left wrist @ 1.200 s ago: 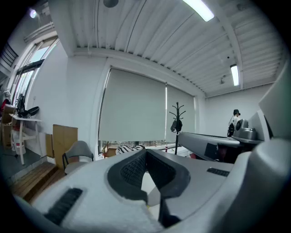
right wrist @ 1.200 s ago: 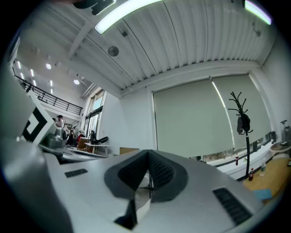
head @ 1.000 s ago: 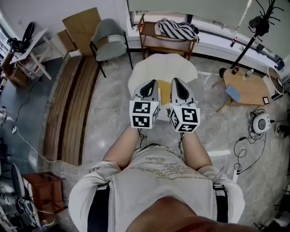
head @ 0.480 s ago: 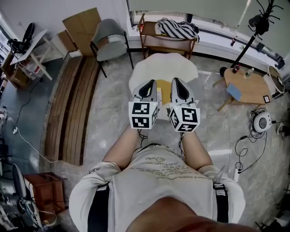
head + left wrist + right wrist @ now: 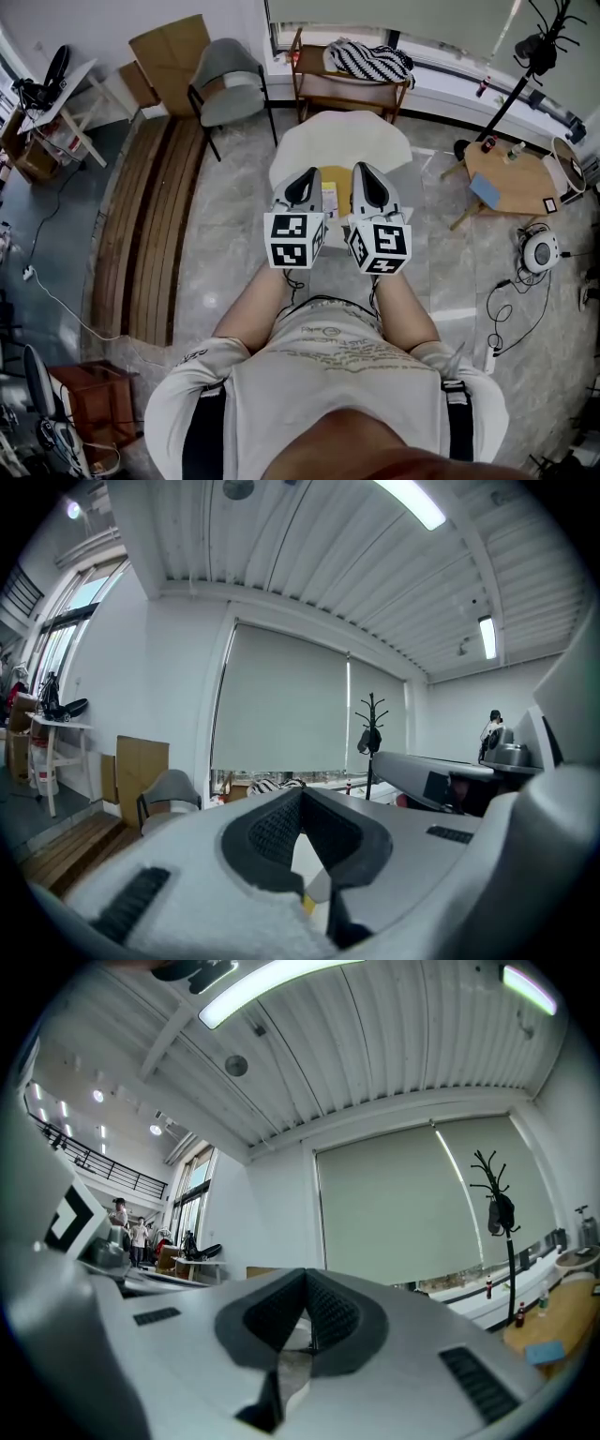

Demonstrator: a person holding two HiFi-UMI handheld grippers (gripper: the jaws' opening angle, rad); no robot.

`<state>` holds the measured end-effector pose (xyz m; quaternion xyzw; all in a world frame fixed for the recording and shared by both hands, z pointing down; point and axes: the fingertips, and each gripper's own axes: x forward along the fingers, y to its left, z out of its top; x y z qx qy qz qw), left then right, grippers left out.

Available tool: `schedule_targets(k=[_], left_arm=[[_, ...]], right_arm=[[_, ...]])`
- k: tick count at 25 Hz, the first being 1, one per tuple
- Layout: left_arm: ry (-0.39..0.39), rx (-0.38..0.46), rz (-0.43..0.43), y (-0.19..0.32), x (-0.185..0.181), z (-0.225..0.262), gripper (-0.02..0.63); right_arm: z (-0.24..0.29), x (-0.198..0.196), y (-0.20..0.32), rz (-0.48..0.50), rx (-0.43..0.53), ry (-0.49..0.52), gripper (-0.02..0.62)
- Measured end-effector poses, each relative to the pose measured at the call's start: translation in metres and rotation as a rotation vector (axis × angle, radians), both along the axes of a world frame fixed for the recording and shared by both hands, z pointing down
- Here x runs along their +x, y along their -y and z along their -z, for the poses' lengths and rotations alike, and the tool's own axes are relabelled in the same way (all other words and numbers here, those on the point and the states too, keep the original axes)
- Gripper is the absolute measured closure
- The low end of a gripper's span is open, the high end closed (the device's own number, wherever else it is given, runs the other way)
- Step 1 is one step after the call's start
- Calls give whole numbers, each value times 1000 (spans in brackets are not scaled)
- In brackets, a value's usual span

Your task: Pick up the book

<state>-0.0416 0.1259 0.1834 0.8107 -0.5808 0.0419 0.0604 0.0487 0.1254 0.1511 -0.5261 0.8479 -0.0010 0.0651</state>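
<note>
A yellow book (image 5: 337, 184) lies on a round white table (image 5: 339, 136) in the head view, partly hidden between the two grippers. My left gripper (image 5: 305, 178) hovers over the book's left side and my right gripper (image 5: 367, 172) over its right side. Both point away from the person, roughly level. In the left gripper view the left gripper (image 5: 301, 797) has its jaws shut with nothing in them; a yellow sliver of the book (image 5: 307, 907) shows below. In the right gripper view the right gripper (image 5: 307, 1283) has its pads meeting, also holding nothing.
Behind the table stand a wooden bench (image 5: 345, 89) with a striped cushion (image 5: 367, 60) and a grey chair (image 5: 225, 84). A low wooden table (image 5: 511, 183) is at the right, wooden planks (image 5: 150, 225) at the left, and cables (image 5: 506, 314) on the floor.
Both grippers have shifted slightly over the table, the left one a little to the left in the head view. Their jaws stay shut and the book has not moved.
</note>
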Motion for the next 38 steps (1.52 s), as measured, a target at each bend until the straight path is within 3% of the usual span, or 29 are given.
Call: schedule_targets(k=[6,19,38], left_arm=[[-11,-19,-23,0,-29,-12,589],[-26,-27,-54,14,-40,-24,589],[46,-48,-15,122,-13,-30,589]], right_arm=[[-5,-25,-2,-32,-6,-9,568],[-17,-37,7,-65,-11,-42,568],[-24,-11,131,-13,-40,1,568]])
